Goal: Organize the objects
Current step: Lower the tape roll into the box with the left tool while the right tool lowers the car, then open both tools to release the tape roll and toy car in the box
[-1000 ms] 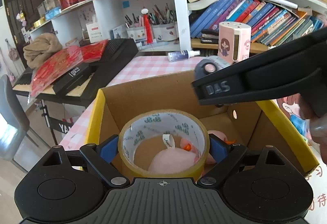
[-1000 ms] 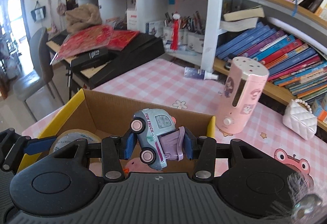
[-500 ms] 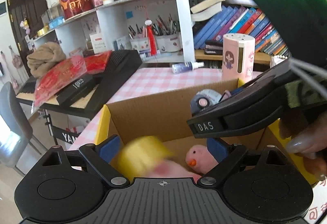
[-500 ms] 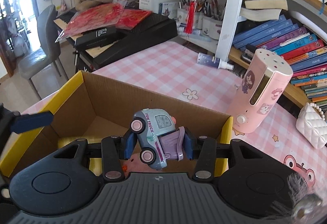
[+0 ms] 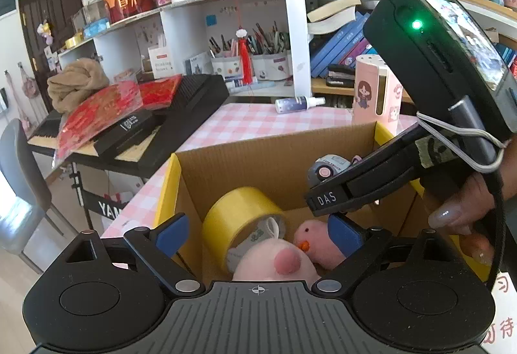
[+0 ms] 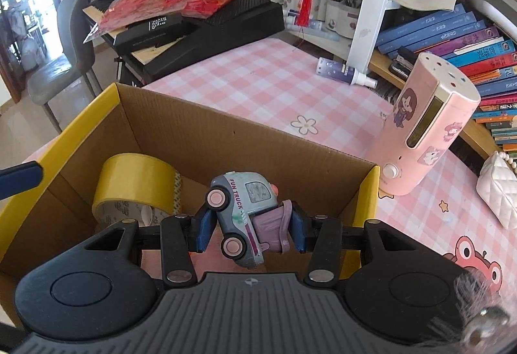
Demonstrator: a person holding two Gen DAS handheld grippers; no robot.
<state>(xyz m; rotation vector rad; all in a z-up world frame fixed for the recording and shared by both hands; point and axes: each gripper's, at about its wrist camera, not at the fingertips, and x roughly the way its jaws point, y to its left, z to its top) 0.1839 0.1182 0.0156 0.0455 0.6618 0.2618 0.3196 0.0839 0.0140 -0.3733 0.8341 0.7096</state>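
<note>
Since a second ago our left gripper point(image 5: 257, 233) has let go of the yellow tape roll point(image 5: 240, 218), which now lies on its side in the cardboard box point(image 6: 226, 134) beside the pink plush toys point(image 5: 290, 252), and its jaws stand spread and empty above them. Our right gripper point(image 6: 247, 226) has come lower over the box, clamped on the toy truck point(image 6: 242, 215). We judge the bare floor near the far wall, directly below the truck, the likely drop spot.
</note>
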